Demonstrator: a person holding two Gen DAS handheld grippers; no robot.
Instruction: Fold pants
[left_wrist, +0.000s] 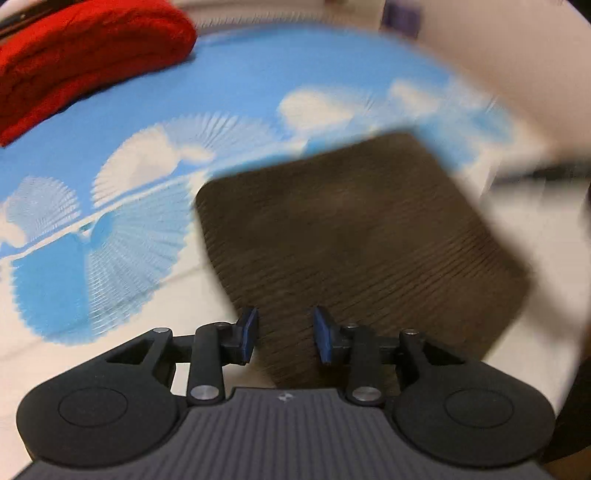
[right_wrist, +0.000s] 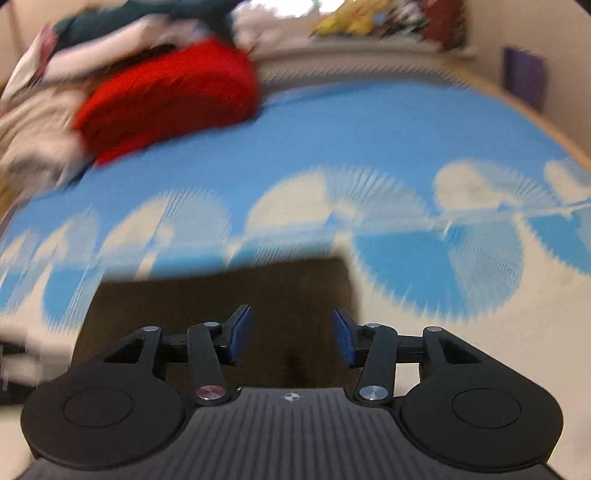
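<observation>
The dark brown ribbed pants lie folded into a compact rectangle on the blue and white patterned bed cover. They also show in the right wrist view, just ahead of the fingers. My left gripper is open and empty, hovering above the near edge of the pants. My right gripper is open and empty above the pants too. Both views are motion-blurred.
A folded red garment lies at the far left of the bed, also seen in the right wrist view. A heap of mixed clothes lies behind it. A wall runs along the right.
</observation>
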